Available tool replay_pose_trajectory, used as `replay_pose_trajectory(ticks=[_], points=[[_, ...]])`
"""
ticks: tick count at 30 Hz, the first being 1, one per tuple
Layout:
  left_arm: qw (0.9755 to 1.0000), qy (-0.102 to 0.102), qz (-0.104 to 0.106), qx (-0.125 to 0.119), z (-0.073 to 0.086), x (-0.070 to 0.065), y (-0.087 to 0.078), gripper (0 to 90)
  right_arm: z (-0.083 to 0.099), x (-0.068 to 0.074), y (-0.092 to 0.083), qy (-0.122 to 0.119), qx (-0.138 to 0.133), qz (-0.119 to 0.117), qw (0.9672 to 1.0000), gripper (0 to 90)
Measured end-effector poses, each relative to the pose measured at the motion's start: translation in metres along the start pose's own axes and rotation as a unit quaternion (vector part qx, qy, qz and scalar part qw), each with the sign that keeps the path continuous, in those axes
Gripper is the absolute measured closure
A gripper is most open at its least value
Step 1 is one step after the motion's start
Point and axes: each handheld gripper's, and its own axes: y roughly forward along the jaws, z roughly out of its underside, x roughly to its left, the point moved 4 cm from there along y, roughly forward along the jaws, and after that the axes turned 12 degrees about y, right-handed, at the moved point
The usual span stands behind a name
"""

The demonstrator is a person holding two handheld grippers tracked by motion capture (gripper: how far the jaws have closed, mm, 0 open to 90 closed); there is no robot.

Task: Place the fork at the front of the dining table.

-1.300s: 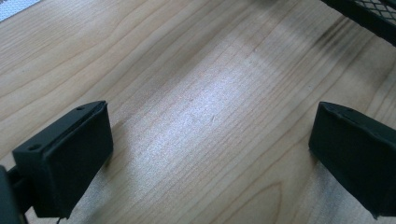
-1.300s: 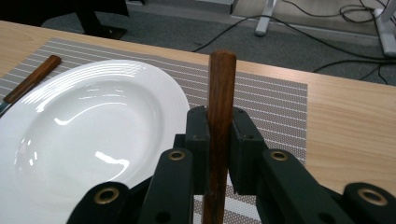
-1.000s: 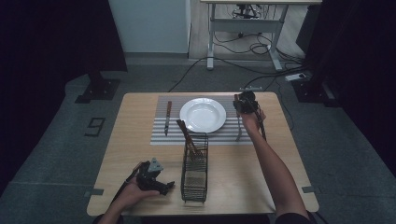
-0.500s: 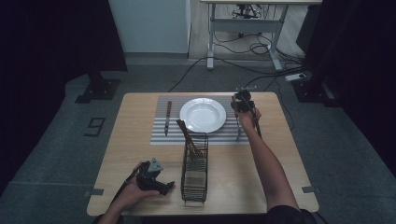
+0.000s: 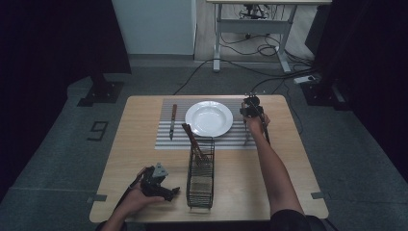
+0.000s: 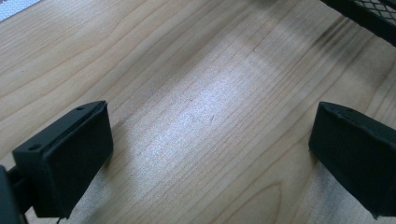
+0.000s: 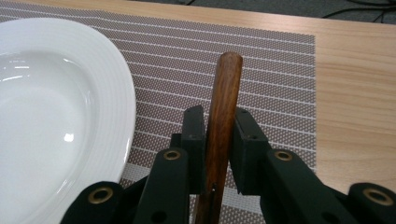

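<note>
My right gripper [image 7: 219, 121] is shut on the wooden handle of a utensil [image 7: 224, 107], low over the striped placemat [image 7: 275, 70], just right of the white plate [image 7: 60, 107]. Its jaws have just been easing open slightly, with the handle still between the pads. In the high view this gripper [image 5: 250, 111] is at the plate's [image 5: 209, 118] right side, and the utensil's metal end [image 5: 246, 135] points back toward the person. My left gripper [image 6: 210, 154] is open over bare wood, held near the table's front left [image 5: 166, 190] beside the wire basket [image 5: 200, 175].
A wooden-handled knife [image 5: 172, 120] lies on the placemat [image 5: 163, 140] left of the plate. The black wire basket holds wooden-handled utensils [image 5: 191, 137] leaning to the back left. A corner of the basket [image 6: 369, 11] is close to my left gripper.
My right gripper has come down and slightly toward the plate with the utensil in it. The left hand has stayed where it was.
</note>
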Motion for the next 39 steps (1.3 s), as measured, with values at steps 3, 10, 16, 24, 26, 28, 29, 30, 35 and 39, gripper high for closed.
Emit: replay_pose_trajectory(ticks=[3,10,16,24,26,28,29,30,35,39], points=[[1.0,0.0,0.0,0.0,0.0,0.0,0.0,0.0,0.002,0.002,0.003,0.002,0.002,-0.001,1.0,77.7],[1.0,0.0,0.0,0.0,0.0,0.0,0.0,0.0,0.01,0.002,0.016,0.004,0.01,0.007,0.9999,77.4],[1.0,0.0,0.0,0.0,0.0,0.0,0.0,0.0,0.015,0.004,0.025,0.004,0.013,0.017,0.9998,77.4],[1.0,0.001,0.001,0.0,0.0,0.0,0.0,0.0,0.022,0.008,0.031,-0.021,0.016,0.039,0.9989,76.5],[1.0,0.001,0.002,0.0,0.0,-0.001,0.0,0.0,0.022,0.009,0.031,-0.026,0.014,0.042,0.9987,76.0],[1.0,0.001,0.002,0.0,0.0,-0.001,0.0,0.0,0.023,0.009,0.031,-0.031,0.01,0.048,0.9983,74.2],[1.0,0.001,0.002,0.0,0.0,-0.001,0.0,0.0,0.023,0.01,0.03,-0.034,0.009,0.051,0.9981,73.3],[1.0,0.001,0.002,0.0,0.0,-0.001,0.0,0.0,0.023,0.01,0.03,-0.035,0.007,0.053,0.9979,72.8],[1.0,0.001,0.002,0.0,0.0,-0.001,0.0,0.0,0.023,0.01,0.028,-0.023,0.012,0.037,0.999,64.3],[1.0,0.002,0.003,0.0,0.0,-0.001,0.0,0.0,0.019,0.01,0.012,-0.01,-0.028,0.015,0.9995,60.5]])
